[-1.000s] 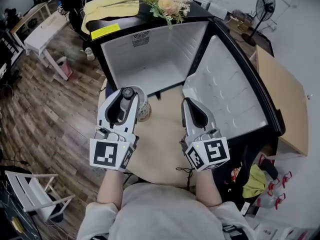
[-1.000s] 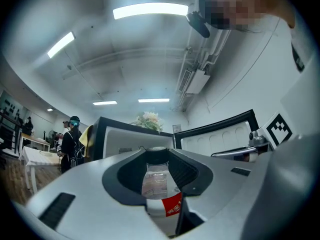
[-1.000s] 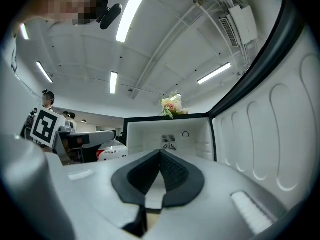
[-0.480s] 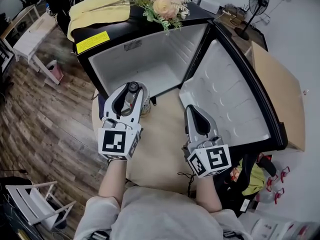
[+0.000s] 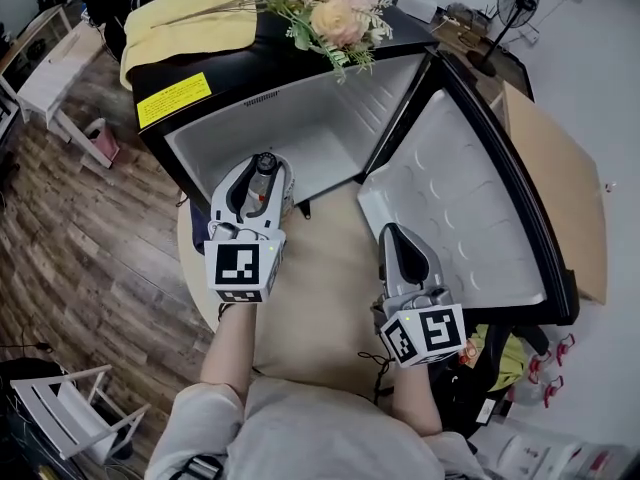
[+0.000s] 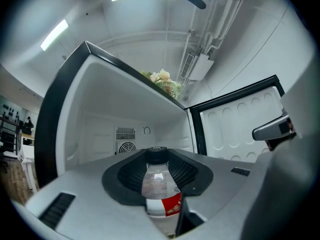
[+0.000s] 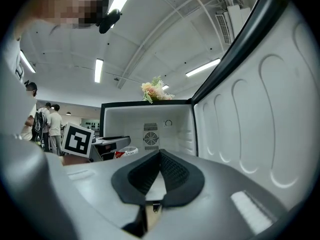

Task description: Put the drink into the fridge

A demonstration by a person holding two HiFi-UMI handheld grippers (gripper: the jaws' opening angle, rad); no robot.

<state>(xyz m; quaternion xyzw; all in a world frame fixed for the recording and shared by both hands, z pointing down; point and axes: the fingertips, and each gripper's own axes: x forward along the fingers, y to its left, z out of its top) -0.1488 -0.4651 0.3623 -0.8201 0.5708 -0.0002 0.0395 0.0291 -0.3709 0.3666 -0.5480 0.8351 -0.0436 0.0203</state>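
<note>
The drink is a clear plastic bottle (image 5: 263,176) with a black cap and a red label (image 6: 171,205). My left gripper (image 5: 262,164) is shut on it, pads on both sides, and holds it upright just in front of the mouth of the fridge (image 5: 290,133). This black mini fridge has a bare white inside (image 6: 125,129), and its door (image 5: 455,218) stands swung wide to the right. Closer to me, over the round beige table (image 5: 320,268), my right gripper (image 5: 399,236) is shut and empty (image 7: 160,154).
A bunch of flowers (image 5: 335,13) and a yellow cloth (image 5: 185,28) lie on top of the fridge. A cardboard box (image 5: 560,188) stands behind the door. A white stool (image 5: 70,408) and wood floor are at the left. People stand far off (image 7: 50,124).
My left gripper has carried the bottle forward, from over the table to the fridge mouth. The right gripper has drawn back a little toward me, still shut.
</note>
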